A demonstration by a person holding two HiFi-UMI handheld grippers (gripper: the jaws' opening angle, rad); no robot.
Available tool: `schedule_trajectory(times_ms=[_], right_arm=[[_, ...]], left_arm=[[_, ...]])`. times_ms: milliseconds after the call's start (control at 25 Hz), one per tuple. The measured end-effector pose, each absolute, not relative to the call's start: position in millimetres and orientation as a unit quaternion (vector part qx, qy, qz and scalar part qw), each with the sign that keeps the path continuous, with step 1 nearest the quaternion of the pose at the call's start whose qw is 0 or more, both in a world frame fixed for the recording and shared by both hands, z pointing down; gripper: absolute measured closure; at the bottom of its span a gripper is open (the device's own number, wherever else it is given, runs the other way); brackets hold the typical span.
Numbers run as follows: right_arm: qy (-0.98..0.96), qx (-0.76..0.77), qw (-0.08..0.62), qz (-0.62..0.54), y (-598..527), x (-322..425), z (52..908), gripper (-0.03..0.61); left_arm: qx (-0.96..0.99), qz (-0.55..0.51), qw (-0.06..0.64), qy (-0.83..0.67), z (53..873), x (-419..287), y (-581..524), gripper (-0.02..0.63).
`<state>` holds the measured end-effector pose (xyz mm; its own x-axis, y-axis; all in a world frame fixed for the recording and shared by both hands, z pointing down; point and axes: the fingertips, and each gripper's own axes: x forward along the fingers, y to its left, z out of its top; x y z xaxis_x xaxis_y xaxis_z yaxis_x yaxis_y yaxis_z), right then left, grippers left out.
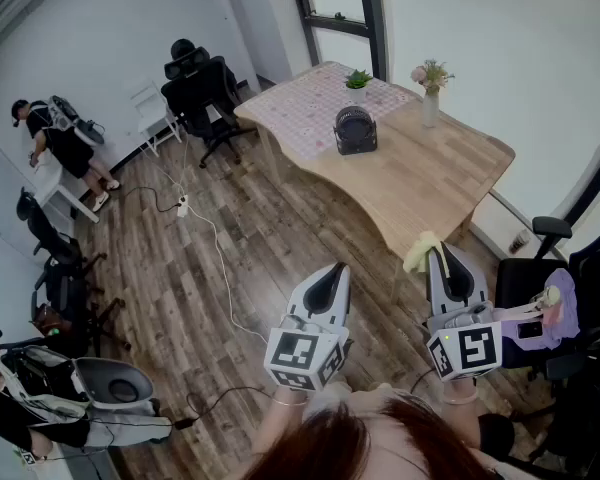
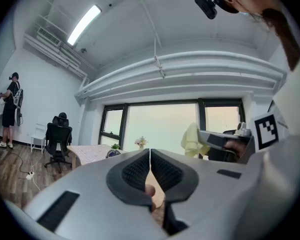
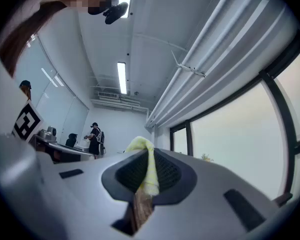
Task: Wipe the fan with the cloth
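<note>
A small black fan [image 1: 355, 130] stands on the wooden table [image 1: 430, 178], far ahead of both grippers; in the left gripper view the fan [image 2: 113, 154] is a tiny shape on the distant table. My right gripper [image 1: 442, 253] is shut on a pale yellow cloth [image 1: 421, 253], which hangs from its tip just short of the table's near edge. The same cloth [image 3: 145, 166] shows pinched between the jaws in the right gripper view. My left gripper [image 1: 332, 273] is shut with nothing in it, held over the floor left of the right one.
A patterned mat [image 1: 315, 103], a small green plant [image 1: 358, 79] and a vase of flowers [image 1: 430, 93] share the table. Black office chairs [image 1: 202, 93] stand beyond it, another chair [image 1: 555, 298] at my right. A white cable [image 1: 215, 258] crosses the wooden floor. A person [image 1: 60, 148] stands far left.
</note>
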<state>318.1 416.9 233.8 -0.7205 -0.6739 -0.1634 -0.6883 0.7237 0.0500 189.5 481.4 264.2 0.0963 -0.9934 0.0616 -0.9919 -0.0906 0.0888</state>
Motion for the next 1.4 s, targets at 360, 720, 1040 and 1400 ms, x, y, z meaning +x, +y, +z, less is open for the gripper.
schedule_trajectory(times_ms=[360, 720, 1040, 1400], right_arm=[[0.934, -0.341, 0.094, 0.048, 392, 349, 231, 0.549], [0.942, -0.323, 0.089, 0.004, 366, 343, 250, 0.548], [0.935, -0.345, 0.079, 0.007, 320, 306, 260, 0.548], [0.928, -0.363, 0.077, 0.017, 260, 230, 251, 0.548]], left_arm=[[0.734, -0.004, 0.043, -0.678, 256, 234, 454, 0.601], [0.729, 0.008, 0.061, -0.682, 271, 230, 432, 0.601], [0.740, -0.006, 0.074, -0.668, 282, 192, 380, 0.601], [0.759, -0.016, 0.080, -0.646, 279, 116, 316, 0.601]])
